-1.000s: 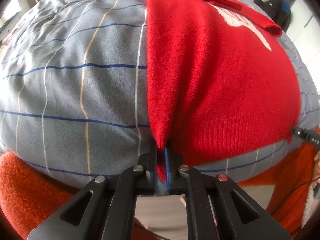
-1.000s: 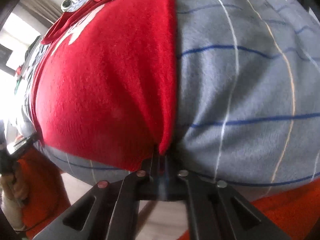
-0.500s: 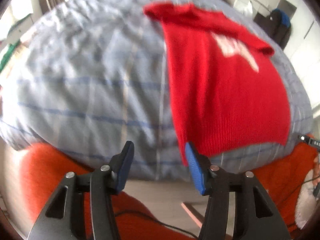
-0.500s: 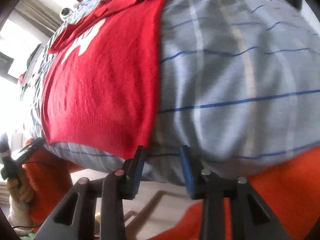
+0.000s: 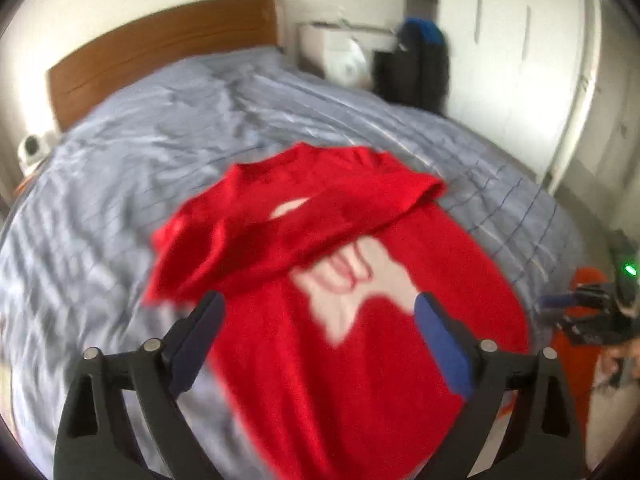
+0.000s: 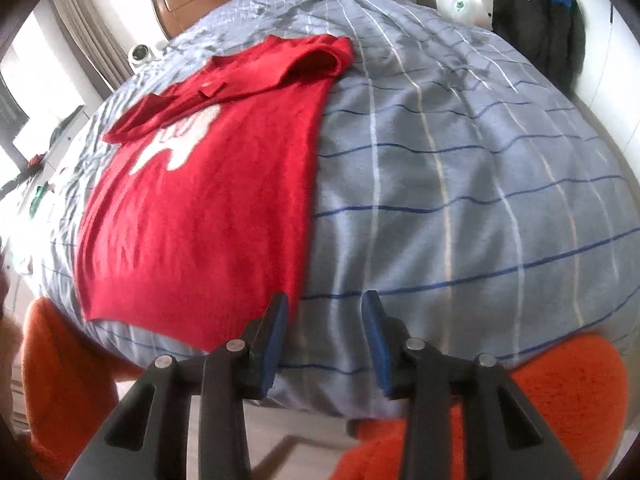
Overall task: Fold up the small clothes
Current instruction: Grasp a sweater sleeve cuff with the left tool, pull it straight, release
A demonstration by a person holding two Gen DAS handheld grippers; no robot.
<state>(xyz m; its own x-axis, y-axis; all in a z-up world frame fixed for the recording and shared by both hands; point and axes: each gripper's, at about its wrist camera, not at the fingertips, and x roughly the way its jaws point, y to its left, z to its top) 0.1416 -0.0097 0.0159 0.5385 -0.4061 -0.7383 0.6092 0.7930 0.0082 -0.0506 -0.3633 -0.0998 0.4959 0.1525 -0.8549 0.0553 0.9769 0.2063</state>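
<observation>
Far left in the right wrist view, a window (image 6: 16, 120) glares white beside pale curtains (image 6: 86, 36); a small white round device (image 6: 141, 54) sits by the corner of the bed, next to the brown wooden headboard (image 5: 160, 56).

The red sweater (image 6: 200, 200) lies spread on the grey-blue checked bedcover (image 6: 460, 184), left of the cover's middle in the right wrist view; its hem lies near the cover's near edge and its collar points toward the headboard. 1 sleeve is folded across the chest and partly covers the white print (image 6: 176, 140); the folded end at the far shoulder is bunched into a thick roll.

The left gripper (image 5: 320, 312) hangs above the sweater's body — its 2 blue-padded fingers (image 5: 440, 344) stand wide apart, and the jaws are opening; only air is between them, with the cloth lying well below. That view is blurred.

The right gripper (image 6: 326, 314) sits low by the sweater's right bottom corner; its fingers are partly apart with a clear gap and grip nothing. The left pad shows just against the sweater's edge in the picture; whether it touches, I cannot tell.

Orange fuzzy sleeves (image 6: 560, 400) show at the bottom on both sides. To the right, a dark jacket with a blue hood (image 6: 552, 20) hangs by white cupboards (image 5: 520, 60).
</observation>
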